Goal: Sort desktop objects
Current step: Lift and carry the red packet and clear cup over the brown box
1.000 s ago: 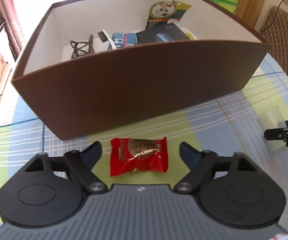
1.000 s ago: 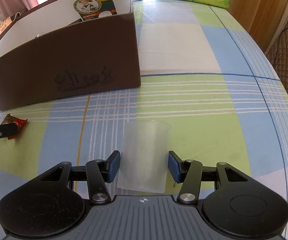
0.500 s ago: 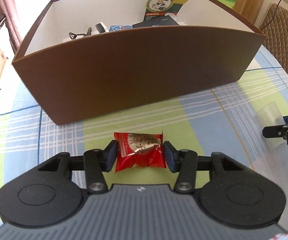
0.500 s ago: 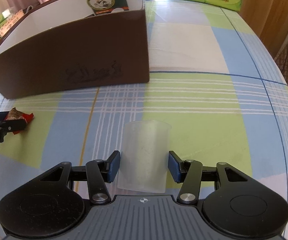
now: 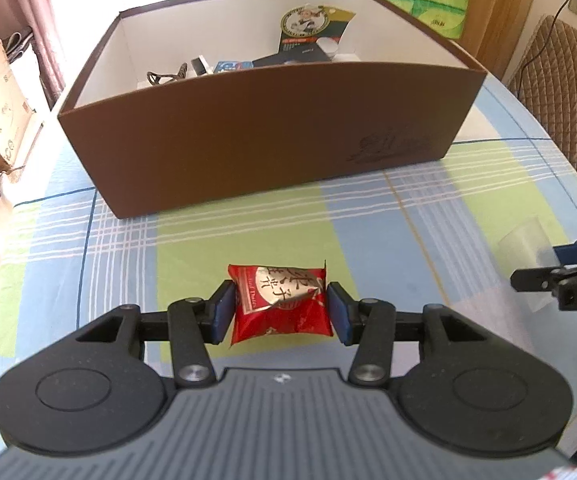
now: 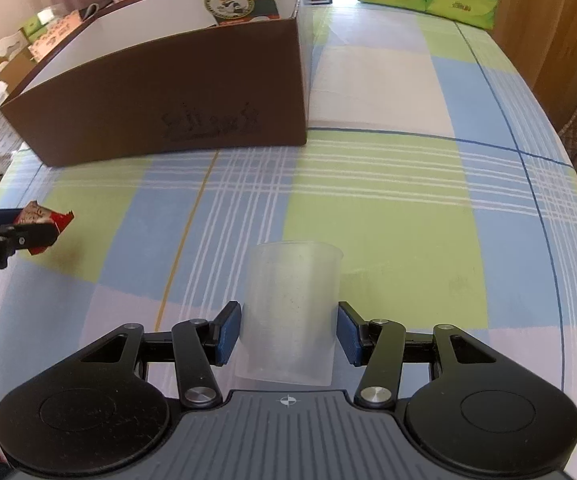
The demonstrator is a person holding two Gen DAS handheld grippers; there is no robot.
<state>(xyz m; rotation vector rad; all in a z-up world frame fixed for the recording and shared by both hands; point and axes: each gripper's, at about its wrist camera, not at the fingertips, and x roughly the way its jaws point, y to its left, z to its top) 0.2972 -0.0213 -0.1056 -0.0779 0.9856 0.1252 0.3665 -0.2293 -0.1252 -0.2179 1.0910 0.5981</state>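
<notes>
Checked tablecloth [image 5: 368, 208] under a brown box [image 5: 272, 128] set toward the far edge. Left gripper [image 5: 280, 310] pinched the red snack packet [image 5: 280, 304], apparently raised just off the cloth near the front edge. Right gripper [image 6: 288, 330] clamped the frosted cup [image 6: 290, 316]. Best lifted clear above the box wall before release inside; squeezed gently, since the packet would probably crush.

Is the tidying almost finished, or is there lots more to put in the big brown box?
Nearly. The big brown cardboard box already holds several items. The left hand-held gripper grips the red foil snack packet, and the right hand-held gripper grips the clear plastic cup. Both are outside the box, so each needs dropping in.
</notes>
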